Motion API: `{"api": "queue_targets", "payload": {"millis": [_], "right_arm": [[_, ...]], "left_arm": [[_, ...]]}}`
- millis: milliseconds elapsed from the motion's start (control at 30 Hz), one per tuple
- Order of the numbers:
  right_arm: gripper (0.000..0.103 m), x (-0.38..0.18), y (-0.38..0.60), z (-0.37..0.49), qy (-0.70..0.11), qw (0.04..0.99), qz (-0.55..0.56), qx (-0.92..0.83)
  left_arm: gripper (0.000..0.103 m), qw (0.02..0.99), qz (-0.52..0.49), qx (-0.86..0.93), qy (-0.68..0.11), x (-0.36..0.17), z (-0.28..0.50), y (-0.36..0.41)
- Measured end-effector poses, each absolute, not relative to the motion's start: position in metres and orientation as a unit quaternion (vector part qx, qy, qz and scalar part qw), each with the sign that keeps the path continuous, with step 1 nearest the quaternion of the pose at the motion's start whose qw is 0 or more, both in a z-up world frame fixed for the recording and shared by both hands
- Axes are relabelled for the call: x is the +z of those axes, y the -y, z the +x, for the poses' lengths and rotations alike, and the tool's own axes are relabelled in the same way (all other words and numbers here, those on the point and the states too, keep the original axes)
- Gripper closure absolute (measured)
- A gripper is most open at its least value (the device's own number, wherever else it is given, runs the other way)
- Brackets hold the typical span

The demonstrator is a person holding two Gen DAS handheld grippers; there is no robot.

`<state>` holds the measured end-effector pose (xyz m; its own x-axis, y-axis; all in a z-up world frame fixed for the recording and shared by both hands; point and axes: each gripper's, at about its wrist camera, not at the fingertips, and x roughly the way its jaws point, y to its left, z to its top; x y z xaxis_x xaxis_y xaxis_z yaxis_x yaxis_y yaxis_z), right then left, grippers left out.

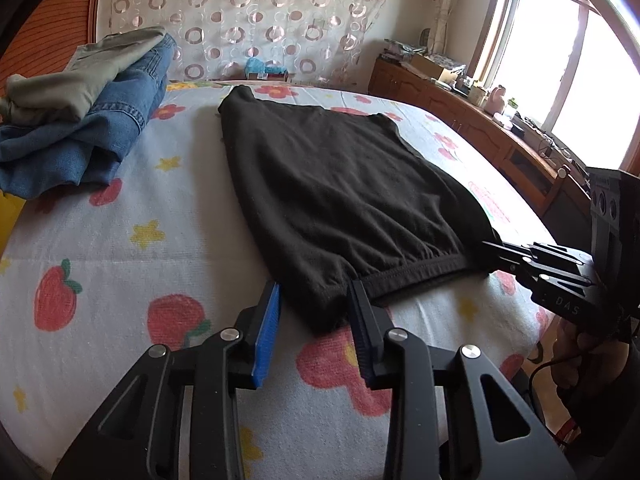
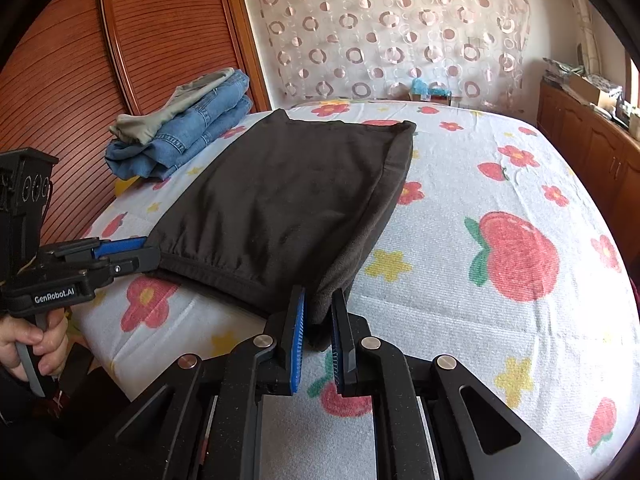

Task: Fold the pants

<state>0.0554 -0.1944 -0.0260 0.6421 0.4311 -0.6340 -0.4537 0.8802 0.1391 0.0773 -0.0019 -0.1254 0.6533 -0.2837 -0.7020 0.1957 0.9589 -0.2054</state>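
left gripper [image 1: 314, 300] jaws parted astride black pants [image 1: 340, 184] | right gripper [image 2: 318, 308] pinching corner | jeans pile [image 1: 80, 136] beside

A: What do the grippers look like?

B: Both are matte black. The left gripper [image 1: 314, 300] has angular linkage arms with cut-out slots, round silver screws [image 1: 231, 335] at the pivots, and ribbed blue pads [image 1: 266, 338] inside its fingers.

A: And the other?

B: The right gripper [image 2: 318, 312] is built the same: black links, silver screws, blue ribbed pads.

A: Any lettering?

B: Seen from the right wrist, the left one's side reads "GenRobot.AI" in white. From the left wrist, the right one shows "DAS".

A: Anything else?

B: A boxy black housing with round holes tops each, thin cables trail below, and a hand [image 2: 30, 346] wraps a grey trigger.
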Motion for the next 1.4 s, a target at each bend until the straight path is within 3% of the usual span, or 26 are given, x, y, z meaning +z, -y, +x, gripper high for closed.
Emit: {"api": "queue_targets", "payload": {"millis": [167,300,500,600,700,1400], "right_arm": [[0.093,-0.024,0.192,0.056,-0.349,0.906,-0.023,0.239],[0.093,-0.023,0.194,0.058,-0.355,0.903,-0.015,0.242],[0.092,-0.022,0.196,0.061,-0.360,0.901,-0.010,0.242],[0.091,-0.021,0.196,0.062,-0.360,0.901,-0.012,0.242],[0.092,-0.021,0.194,0.061,-0.359,0.900,-0.022,0.247],[0.093,0.021,0.213,0.036,-0.318,0.908,-0.008,0.273]], "left_arm": [[0.068,0.909,-0.059,-0.129,-0.391,-0.126,0.076,0.003],[0.077,0.906,-0.075,-0.139,-0.393,-0.126,0.073,0.001],[0.078,0.906,-0.078,-0.138,-0.393,-0.125,0.071,0.001],[0.089,0.906,-0.083,-0.139,-0.390,-0.126,0.070,0.002],[0.092,0.909,-0.083,-0.138,-0.385,-0.123,0.069,0.003],[0.092,0.934,-0.050,-0.169,-0.310,-0.057,0.047,0.004]]}}
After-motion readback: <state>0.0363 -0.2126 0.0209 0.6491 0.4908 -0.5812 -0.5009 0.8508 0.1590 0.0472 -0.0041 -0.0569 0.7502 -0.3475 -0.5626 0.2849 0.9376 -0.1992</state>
